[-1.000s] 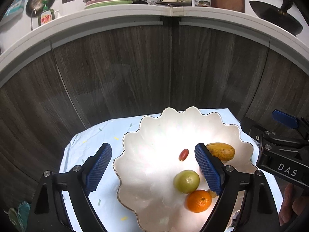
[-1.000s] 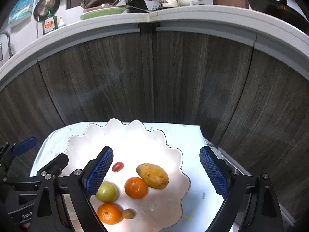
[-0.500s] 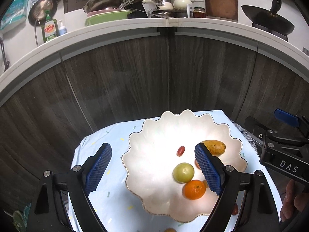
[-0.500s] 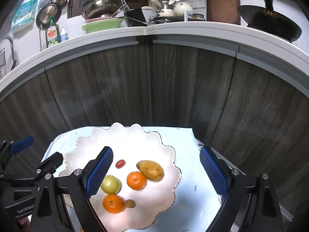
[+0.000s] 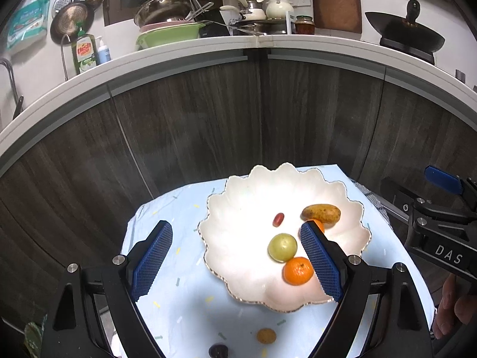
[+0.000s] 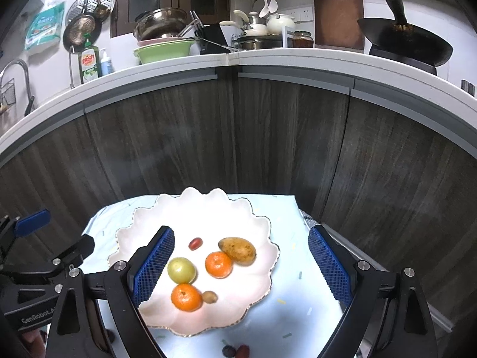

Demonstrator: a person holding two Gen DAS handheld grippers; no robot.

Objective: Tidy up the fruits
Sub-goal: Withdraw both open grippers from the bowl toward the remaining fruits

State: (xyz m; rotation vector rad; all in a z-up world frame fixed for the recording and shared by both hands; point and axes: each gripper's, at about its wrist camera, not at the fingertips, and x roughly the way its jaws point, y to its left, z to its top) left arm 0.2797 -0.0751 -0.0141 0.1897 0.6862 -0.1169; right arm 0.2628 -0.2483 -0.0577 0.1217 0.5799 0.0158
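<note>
A white scalloped plate sits on a pale blue cloth. It holds a mango, two oranges, a green apple, a small red fruit and a small brown fruit. My left gripper is open and empty, raised above the plate's near left. My right gripper is open and empty above the plate's near right.
Loose on the cloth near the front lie a small brown fruit, a dark fruit and a red fruit. Dark wood cabinet doors stand right behind the small table, under a cluttered counter.
Both grippers have pulled back and up from the plate, so the plate looks smaller and loose fruit on the near cloth has come into view. Both stay open.
</note>
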